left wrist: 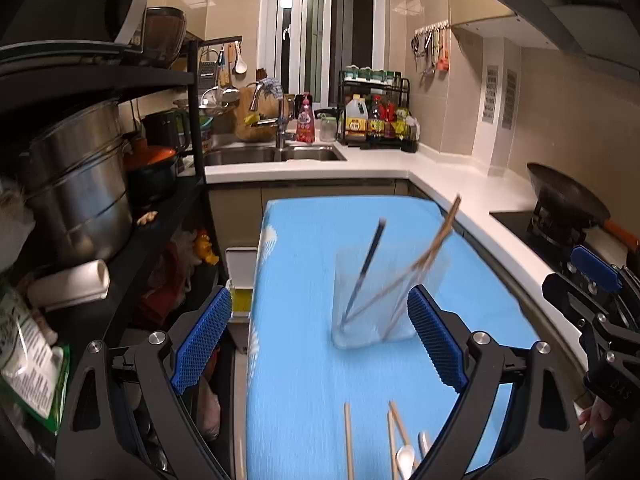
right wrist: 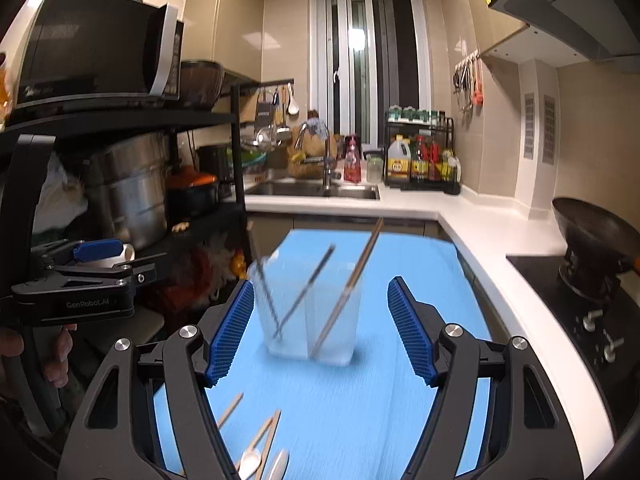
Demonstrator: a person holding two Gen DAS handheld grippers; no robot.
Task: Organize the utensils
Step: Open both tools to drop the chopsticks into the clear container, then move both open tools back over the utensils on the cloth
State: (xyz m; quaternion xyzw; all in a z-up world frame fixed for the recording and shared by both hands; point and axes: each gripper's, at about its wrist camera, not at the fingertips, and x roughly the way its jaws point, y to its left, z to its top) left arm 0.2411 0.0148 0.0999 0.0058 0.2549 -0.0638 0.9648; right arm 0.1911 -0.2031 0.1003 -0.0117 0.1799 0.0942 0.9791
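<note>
Utensils on a blue-covered table (left wrist: 304,360), some upright in a clear container (left wrist: 384,300).
Left wrist view: left gripper (left wrist: 320,340) spread wide, empty; loose chopsticks (left wrist: 349,440) and spoon (left wrist: 405,458) lie nearer. Right wrist view: right gripper (right wrist: 320,328) wide, empty; "GenRobot.AI" reads on the other gripper.

Black tongs (right wrist: 320,330) with ribbed blue pads (right wrist: 232,332), silver screws and white "GenRobot.AI" lettering.

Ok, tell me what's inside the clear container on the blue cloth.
The clear container holds dark chopsticks and a wooden pair, leaning out over its rim. Motion blur hides the exact count and anything lying at the bottom.
</note>
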